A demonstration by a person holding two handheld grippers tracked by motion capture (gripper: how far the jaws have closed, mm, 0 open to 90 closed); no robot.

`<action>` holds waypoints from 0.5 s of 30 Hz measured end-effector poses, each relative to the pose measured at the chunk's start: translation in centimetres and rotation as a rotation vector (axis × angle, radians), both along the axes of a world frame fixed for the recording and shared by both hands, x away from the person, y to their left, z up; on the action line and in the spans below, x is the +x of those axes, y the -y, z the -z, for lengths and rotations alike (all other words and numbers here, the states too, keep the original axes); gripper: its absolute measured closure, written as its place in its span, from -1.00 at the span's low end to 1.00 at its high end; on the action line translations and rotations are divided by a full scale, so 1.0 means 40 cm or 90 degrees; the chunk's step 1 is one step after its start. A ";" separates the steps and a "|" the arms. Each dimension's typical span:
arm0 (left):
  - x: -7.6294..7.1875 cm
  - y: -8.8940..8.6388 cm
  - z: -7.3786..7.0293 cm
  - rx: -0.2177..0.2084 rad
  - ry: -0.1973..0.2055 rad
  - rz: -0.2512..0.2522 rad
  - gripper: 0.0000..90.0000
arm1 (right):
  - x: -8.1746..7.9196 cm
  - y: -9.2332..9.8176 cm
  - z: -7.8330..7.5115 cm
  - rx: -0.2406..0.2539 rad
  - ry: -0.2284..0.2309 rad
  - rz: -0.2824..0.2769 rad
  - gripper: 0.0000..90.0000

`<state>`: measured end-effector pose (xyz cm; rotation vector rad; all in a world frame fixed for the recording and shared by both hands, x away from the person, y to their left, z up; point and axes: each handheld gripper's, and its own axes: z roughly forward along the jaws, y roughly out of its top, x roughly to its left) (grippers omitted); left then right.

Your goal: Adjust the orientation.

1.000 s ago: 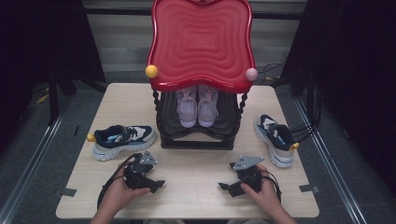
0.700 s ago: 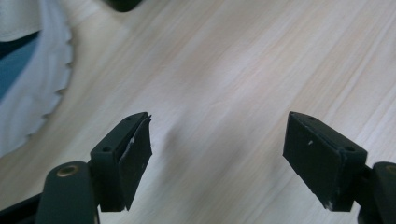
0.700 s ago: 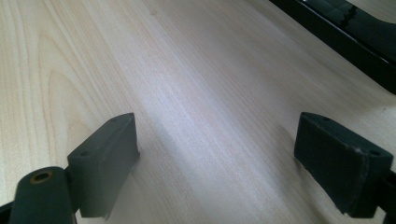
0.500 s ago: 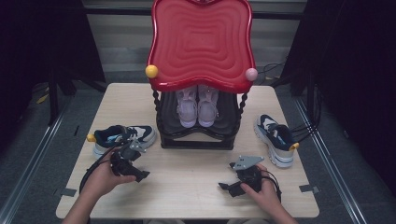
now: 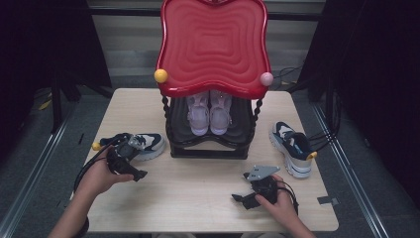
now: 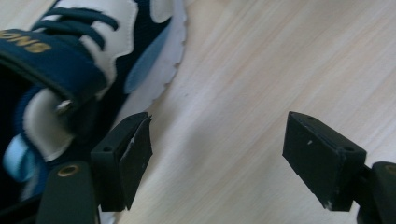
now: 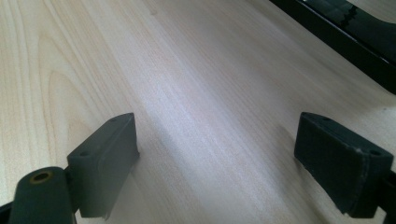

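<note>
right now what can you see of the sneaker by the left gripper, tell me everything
The left sneaker is navy and white with light blue panels, navy laces, a white serrated sole and gold lettering on a navy strap. It lies on the wooden table left of the black rack, toe toward it. The left gripper is right beside it, jaws open, nothing between them.

Pale wooden desk point(image 5: 198, 193) carrying a black shoe rack point(image 5: 208, 148) at centre, navy sneaker point(image 5: 143, 145) lying left, matching sneaker point(image 5: 292, 146) lying right

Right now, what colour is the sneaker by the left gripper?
Navy and white sneaker, best in the left gripper view.
</note>
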<state>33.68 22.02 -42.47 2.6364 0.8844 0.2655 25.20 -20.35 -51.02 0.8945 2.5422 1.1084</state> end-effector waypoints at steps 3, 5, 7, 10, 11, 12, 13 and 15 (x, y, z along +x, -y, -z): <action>0.011 -0.011 -0.013 0.008 0.005 -0.004 -0.48 | 0.000 0.000 0.000 0.000 0.000 0.000 -0.72; 0.018 -0.018 -0.022 0.014 0.011 -0.008 -0.48 | 0.000 0.000 0.000 0.000 0.000 0.000 -0.72; 0.025 -0.025 -0.031 0.024 0.012 -0.014 -0.48 | 0.000 0.000 0.000 0.000 0.000 0.000 -0.72; 0.038 -0.041 -0.040 0.021 0.011 -0.020 -0.46 | 0.000 0.000 0.000 0.000 0.000 0.000 -0.72; 0.040 -0.044 -0.041 0.019 0.012 -0.020 -0.42 | 0.000 0.000 0.000 0.000 0.000 0.000 -0.72; 0.041 -0.046 -0.042 0.019 0.012 -0.020 -0.38 | 0.000 0.000 0.000 0.000 0.000 0.000 -0.72; 0.042 -0.048 -0.042 0.016 0.009 -0.022 -0.37 | 0.000 0.000 0.000 0.000 0.000 0.000 -0.72; 0.040 -0.048 -0.046 0.026 0.010 -0.015 -0.40 | 0.000 0.000 0.000 0.000 0.000 0.000 -0.72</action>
